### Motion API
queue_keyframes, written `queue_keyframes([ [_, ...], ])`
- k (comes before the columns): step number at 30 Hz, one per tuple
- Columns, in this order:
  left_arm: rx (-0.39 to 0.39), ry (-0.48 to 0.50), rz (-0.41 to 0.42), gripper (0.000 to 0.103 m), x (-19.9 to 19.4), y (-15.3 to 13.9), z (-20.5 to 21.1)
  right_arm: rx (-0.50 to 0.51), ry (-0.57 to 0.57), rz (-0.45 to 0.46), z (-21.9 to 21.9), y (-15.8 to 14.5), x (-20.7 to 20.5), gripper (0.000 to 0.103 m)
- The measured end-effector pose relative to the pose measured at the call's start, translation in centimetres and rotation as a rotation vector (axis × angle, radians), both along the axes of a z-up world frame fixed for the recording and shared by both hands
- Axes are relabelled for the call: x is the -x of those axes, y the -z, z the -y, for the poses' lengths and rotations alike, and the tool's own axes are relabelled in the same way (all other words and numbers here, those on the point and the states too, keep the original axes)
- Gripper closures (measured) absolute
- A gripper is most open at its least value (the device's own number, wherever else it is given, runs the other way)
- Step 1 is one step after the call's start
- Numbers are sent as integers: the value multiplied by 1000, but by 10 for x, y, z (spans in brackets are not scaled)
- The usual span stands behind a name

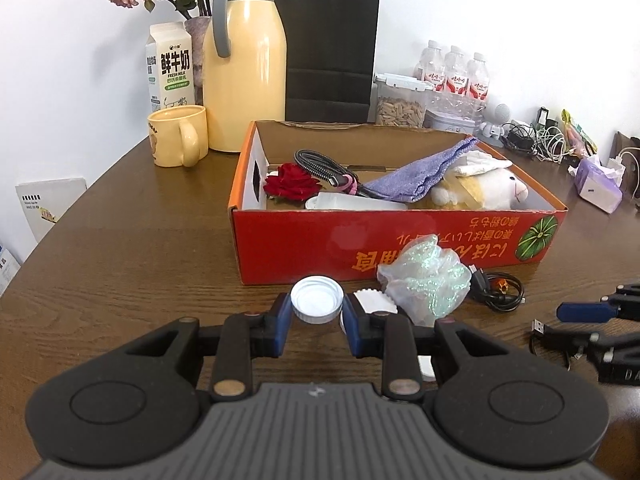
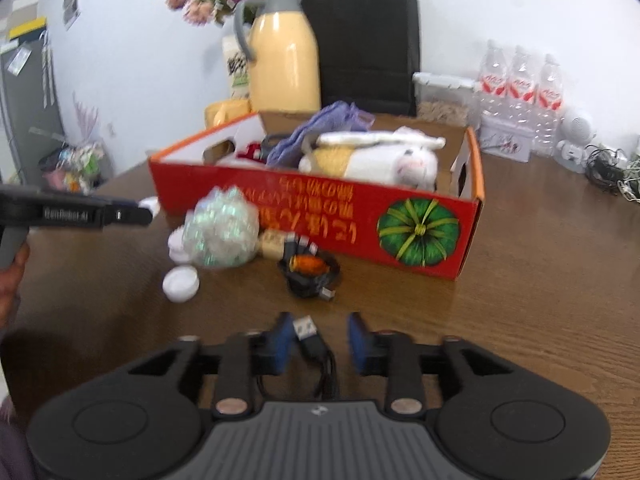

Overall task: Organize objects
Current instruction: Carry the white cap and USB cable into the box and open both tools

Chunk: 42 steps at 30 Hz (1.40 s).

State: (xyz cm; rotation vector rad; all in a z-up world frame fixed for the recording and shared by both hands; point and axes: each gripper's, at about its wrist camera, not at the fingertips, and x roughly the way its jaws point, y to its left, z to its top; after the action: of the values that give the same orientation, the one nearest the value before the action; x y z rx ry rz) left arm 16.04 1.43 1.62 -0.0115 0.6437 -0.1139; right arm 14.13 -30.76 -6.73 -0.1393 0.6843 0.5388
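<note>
Left gripper [image 1: 316, 314] at lower centre closes on a white cap [image 1: 317, 299].
Right gripper [image 2: 318, 338] is open around a USB cable [image 2: 310, 334], gripping nothing; I judge next: lift the cap into the red box [image 1: 400, 240] above.

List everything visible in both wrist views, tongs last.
box: 1, red-orange cardboard, table centre
in box: red rose, braided cable, purple cloth, white plush
white cap: 1, between the left tongs' fingers
other white caps: at least 2, on table beside iridescent wrap
iridescent wrap: 1, in front of box
black coiled cable: 1, in front of box
USB cable: 1, black, between right tongs' fingers
thermos: 1, yellow, behind box
mug: 1, yellow
milk carton: 1
black bag: 1
water bottles: 3
left tongs: closed around cap
right tongs: open
</note>
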Motion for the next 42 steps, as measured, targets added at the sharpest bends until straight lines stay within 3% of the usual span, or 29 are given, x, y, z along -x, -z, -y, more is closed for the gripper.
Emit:
queue_keyframes([
  [3,2,-1,0,75,1,0,-1,24,-14,-7,-4,5,1,73],
  [4,2,-1,2,75,2,0,-1,22,-18,-10,-4,5,0,87],
  [5,1,-1,4,75,3,-1,-1,16,-23,-11,-4,4,0,91],
  [11,9,2,43,75,4,-12,-1,-5,-19,57,-3,-13,0,91],
  [16,20,11,84,75,-7,-27,4,-59,-15,148,-7,-45,-11,91],
  [27,42,3,161,75,-61,-62,23,-163,51,260,-31,-102,-88,91],
  [34,58,-24,147,75,-100,-60,35,-158,142,238,-45,-99,-138,91],
  [42,63,-64,131,74,-124,-44,40,-160,179,202,-43,-74,-155,91],
])
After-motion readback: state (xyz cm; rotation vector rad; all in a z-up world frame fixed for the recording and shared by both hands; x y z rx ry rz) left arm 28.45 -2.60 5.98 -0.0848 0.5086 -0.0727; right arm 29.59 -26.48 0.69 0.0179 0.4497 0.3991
